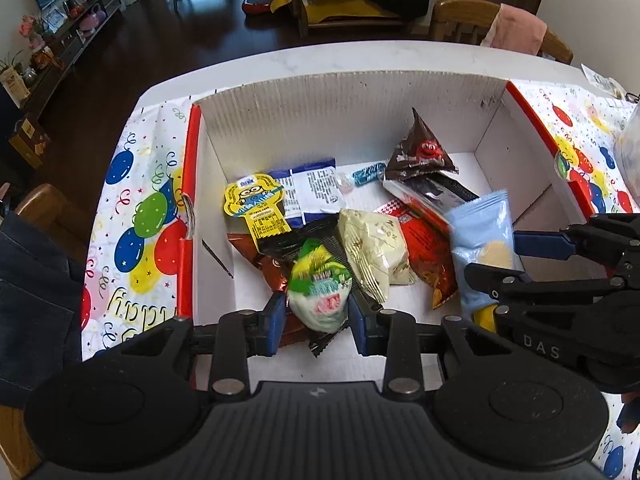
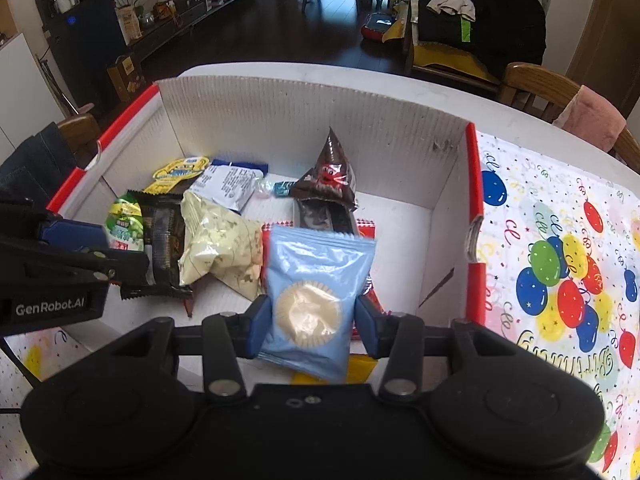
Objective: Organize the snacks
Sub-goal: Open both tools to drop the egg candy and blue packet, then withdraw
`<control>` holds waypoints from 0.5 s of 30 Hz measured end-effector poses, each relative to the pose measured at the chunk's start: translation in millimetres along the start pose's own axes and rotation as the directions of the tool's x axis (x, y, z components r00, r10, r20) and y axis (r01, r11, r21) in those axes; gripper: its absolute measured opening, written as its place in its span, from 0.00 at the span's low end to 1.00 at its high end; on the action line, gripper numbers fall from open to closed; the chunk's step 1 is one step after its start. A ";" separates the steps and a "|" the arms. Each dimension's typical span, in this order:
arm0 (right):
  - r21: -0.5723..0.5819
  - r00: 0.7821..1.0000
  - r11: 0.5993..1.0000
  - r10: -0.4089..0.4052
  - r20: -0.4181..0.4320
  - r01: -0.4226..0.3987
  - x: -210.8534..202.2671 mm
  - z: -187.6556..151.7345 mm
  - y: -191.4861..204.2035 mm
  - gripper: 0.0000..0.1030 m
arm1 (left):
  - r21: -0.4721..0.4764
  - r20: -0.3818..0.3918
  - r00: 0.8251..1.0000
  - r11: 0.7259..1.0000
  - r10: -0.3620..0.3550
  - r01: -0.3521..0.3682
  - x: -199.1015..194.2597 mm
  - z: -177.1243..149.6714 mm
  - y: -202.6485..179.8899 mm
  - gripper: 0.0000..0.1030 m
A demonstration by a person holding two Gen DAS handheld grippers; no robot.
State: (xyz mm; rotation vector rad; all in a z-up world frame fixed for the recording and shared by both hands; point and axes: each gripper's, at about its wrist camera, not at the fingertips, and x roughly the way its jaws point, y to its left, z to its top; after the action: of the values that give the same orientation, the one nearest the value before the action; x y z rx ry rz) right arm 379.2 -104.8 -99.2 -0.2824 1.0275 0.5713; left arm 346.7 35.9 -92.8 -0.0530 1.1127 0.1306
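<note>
A white cardboard box (image 1: 352,112) with red edges holds several snacks. My left gripper (image 1: 318,320) is shut on a green and white snack pack (image 1: 320,288) at the box's near edge. My right gripper (image 2: 308,326) is shut on a light blue pack with a round biscuit (image 2: 316,292), held over the box's near right part. The blue pack also shows in the left wrist view (image 1: 482,240). In the box lie a cream bag (image 1: 374,248), a brown M&M's pouch (image 1: 422,152), a yellow minion pack (image 1: 256,204) and a red pack (image 1: 428,248).
The box (image 2: 312,116) stands on a table covered by a balloon-print birthday cloth (image 2: 560,264). Wooden chairs (image 1: 464,20) stand behind the table. A yellow item (image 2: 360,366) lies under the right gripper. A clear container (image 1: 628,152) sits at the far right.
</note>
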 end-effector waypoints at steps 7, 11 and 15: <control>0.004 1.000 1.000 0.010 -0.007 -0.010 1.4 -4.0 -0.6 0.43 | -0.020 -0.022 1.000 1.000 -0.005 0.004 6.9 -6.1 2.5 0.32; 0.019 1.000 0.999 0.029 0.001 -0.029 -4.1 -7.0 -1.4 0.45 | -0.030 -0.020 1.000 1.000 -0.007 0.006 4.1 -10.0 4.4 0.32; 0.030 0.999 0.999 0.044 0.016 -0.045 -13.9 -11.0 -2.9 0.47 | -0.044 -0.008 1.000 0.999 -0.016 0.015 -3.4 -14.0 7.4 0.35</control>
State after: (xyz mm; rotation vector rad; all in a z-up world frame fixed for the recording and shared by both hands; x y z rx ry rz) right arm 367.5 -116.8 -92.8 -0.2285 1.0288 0.5970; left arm 331.8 41.5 -95.9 -0.1018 1.1171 0.1414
